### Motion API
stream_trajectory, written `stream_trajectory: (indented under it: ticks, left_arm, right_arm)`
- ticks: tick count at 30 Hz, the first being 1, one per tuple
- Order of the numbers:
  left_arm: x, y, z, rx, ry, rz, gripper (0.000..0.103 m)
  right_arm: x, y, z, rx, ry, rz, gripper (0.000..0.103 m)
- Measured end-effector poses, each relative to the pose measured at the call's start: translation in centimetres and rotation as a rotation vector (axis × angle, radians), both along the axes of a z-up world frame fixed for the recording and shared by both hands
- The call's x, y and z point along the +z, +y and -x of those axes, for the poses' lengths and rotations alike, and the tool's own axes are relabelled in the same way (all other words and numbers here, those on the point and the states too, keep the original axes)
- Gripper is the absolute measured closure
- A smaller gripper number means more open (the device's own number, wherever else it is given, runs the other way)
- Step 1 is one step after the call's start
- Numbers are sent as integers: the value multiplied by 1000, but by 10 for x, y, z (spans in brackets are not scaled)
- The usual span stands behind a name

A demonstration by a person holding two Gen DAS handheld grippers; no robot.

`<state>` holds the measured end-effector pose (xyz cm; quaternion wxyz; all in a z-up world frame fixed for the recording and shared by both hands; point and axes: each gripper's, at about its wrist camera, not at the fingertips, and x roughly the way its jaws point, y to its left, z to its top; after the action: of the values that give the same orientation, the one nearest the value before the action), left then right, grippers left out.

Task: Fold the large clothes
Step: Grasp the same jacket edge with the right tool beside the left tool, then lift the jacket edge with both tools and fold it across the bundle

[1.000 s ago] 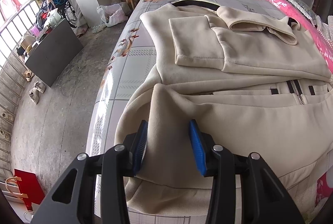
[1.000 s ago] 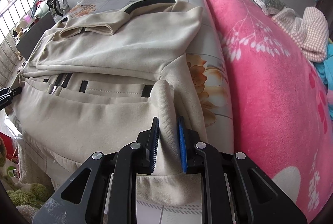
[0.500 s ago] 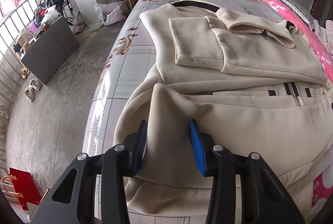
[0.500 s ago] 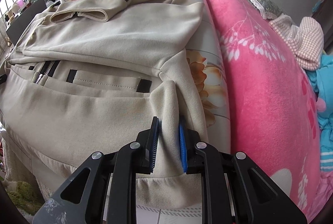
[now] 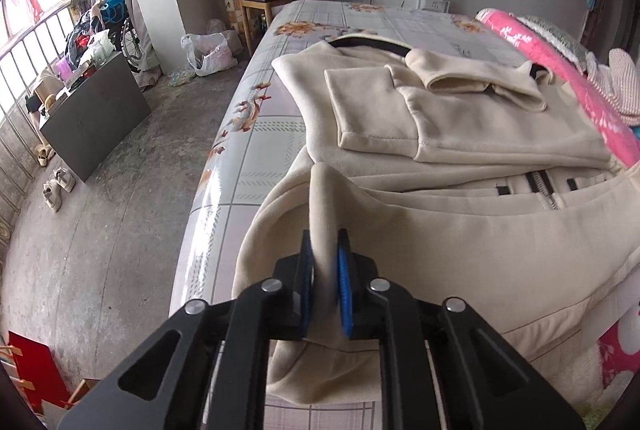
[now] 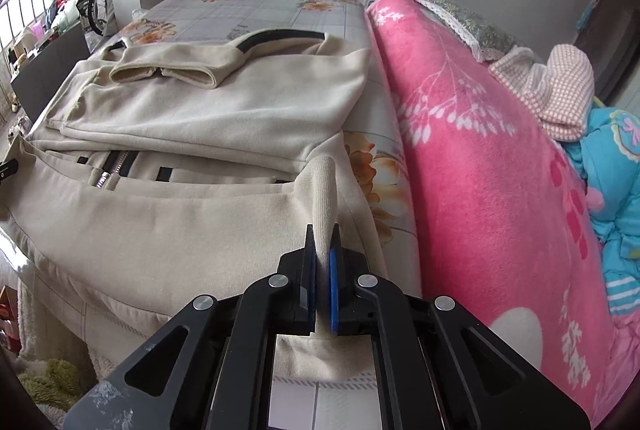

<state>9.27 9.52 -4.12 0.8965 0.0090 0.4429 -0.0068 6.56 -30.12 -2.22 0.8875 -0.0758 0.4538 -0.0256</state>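
My left gripper (image 5: 324, 282) is clamped on a pinch of the beige zip jacket (image 5: 460, 230) at its near left corner; my right gripper (image 6: 322, 270) is pinched tight on the near right corner. Jacket lies flat across the floral-sheet bed (image 5: 260, 134), near hem hanging off the edge. Sleeves already crossed in over the chest, cuffs (image 6: 164, 72) lying up by the black collar. Left to do, I reckon: carry the bottom up toward the collar. Pink blanket (image 6: 480, 150) just beside.
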Motion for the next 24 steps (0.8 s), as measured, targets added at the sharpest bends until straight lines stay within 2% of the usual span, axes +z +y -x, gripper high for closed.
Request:
stream_trajectory:
  ticks: [3, 9, 13, 18, 24]
  left_arm:
    - [20, 6, 18, -6, -67, 43, 96]
    - [66, 6, 53, -48, -219, 42, 97]
    - [94, 3, 52, -52, -288, 31, 97]
    - [119, 8, 20, -62, -335, 42, 97]
    - [140, 12, -59, -73, -351, 52, 97]
  right_arm:
    - [20, -2, 16, -5, -54, -24, 100]
    - [54, -5, 37, -12, -164, -74, 100]
    - [74, -6, 31, -7, -234, -85, 100]
    - [94, -15, 6, 3, -309, -112, 100]
    - [109, -25, -57, 20, -365, -143, 100]
